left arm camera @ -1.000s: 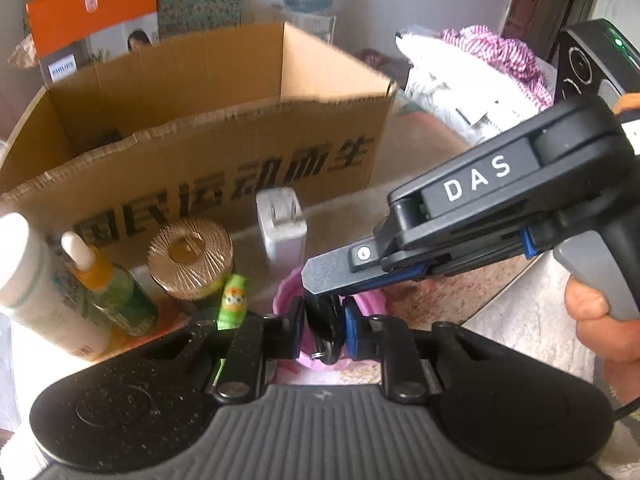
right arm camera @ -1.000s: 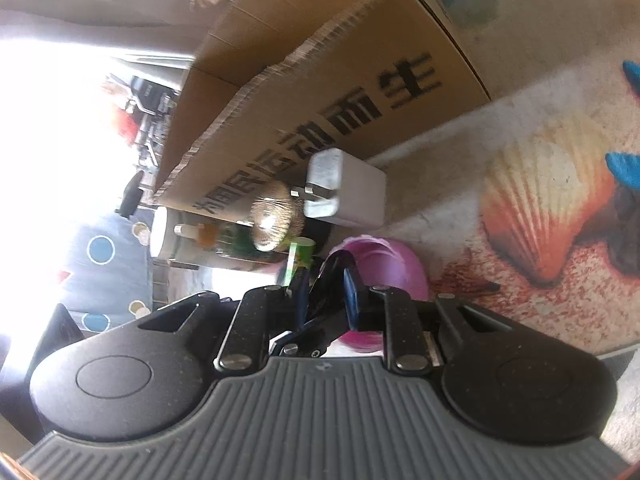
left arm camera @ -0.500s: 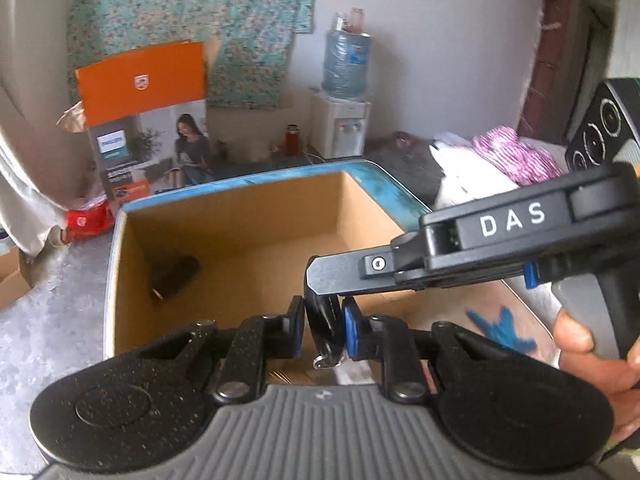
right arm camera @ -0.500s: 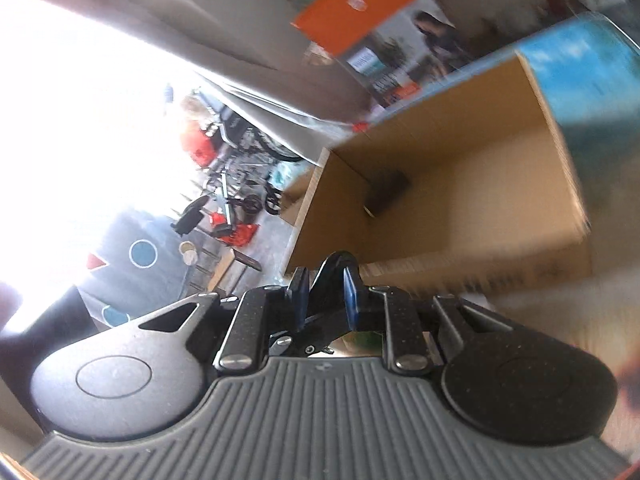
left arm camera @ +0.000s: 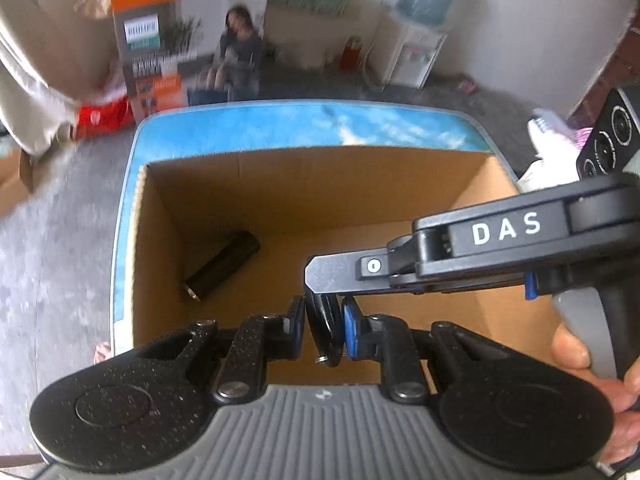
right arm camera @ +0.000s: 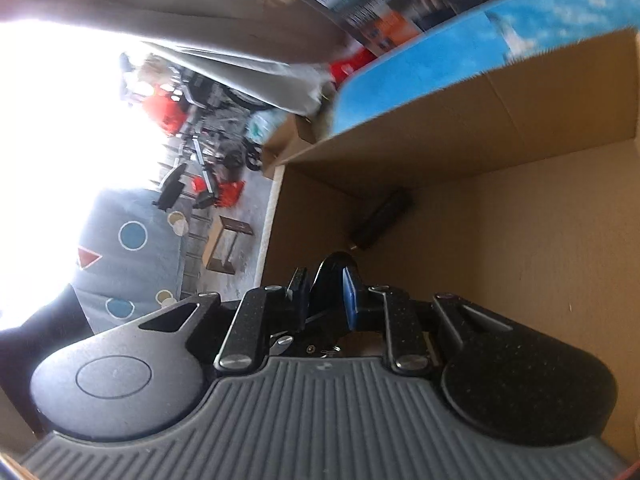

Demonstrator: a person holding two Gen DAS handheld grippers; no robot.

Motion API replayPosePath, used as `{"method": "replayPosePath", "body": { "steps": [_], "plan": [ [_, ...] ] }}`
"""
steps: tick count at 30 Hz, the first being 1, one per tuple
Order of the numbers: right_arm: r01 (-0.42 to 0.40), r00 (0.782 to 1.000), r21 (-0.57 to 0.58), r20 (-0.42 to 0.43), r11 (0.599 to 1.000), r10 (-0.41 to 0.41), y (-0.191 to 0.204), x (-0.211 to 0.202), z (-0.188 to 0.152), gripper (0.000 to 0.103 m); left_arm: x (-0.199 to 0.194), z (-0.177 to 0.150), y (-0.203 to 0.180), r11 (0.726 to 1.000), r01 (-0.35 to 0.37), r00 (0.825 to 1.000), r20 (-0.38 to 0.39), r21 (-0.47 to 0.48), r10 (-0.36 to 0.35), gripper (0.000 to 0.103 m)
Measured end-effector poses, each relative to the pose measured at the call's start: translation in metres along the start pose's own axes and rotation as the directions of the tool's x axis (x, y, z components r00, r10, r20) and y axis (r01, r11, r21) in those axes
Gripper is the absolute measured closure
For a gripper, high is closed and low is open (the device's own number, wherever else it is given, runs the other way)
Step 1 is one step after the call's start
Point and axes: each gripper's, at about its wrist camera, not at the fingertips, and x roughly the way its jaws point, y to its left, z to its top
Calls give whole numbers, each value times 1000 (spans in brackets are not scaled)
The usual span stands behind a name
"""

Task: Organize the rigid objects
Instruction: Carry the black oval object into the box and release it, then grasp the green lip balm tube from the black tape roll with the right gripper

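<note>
Both grippers hold one small black key fob (left arm camera: 322,326) with a metal ring over the open cardboard box (left arm camera: 152,240). My left gripper (left arm camera: 320,326) is shut on it. My right gripper (right arm camera: 326,294) comes in from the right, shows in the left wrist view (left arm camera: 460,256), and is shut on the same fob (right arm camera: 330,280). A black cylinder (left arm camera: 222,266) lies on the box floor at the left, also seen in the right wrist view (right arm camera: 382,220).
The box stands on a blue-edged table (left arm camera: 304,124). Behind it are an orange printed carton (left arm camera: 188,28) and a water dispenser (left arm camera: 416,52). A black device (left arm camera: 608,136) is at the right edge.
Both grippers have risen with the fob from the table in front of the box, among bottles and a charger, to above the box's opening.
</note>
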Motion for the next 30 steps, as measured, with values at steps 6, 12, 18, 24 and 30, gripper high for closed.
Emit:
{"method": "replayPosePath", "body": {
  "steps": [6, 12, 18, 24, 30],
  "plan": [
    [47, 998, 56, -39, 997, -45, -30, 42, 31, 86, 40, 27, 13, 999, -17, 997, -77, -39, 14, 83],
    [58, 998, 67, -34, 996, -56, -51, 62, 48, 84, 47, 36, 11, 998, -40, 997, -63, -50, 37, 81],
    [28, 999, 47, 26, 999, -29, -48, 36, 42, 84, 15, 30, -5, 999, -48, 999, 14, 1, 48, 71],
    [-13, 993, -21, 114, 1000, 16, -26, -28, 17, 81, -44, 11, -26, 998, -37, 991, 131, 52, 29, 63],
    [-57, 971, -126, 225, 990, 84, -11, -113, -43, 73, -107, -28, -48, 995, -9, 969, 248, 94, -15, 32]
  ]
}}
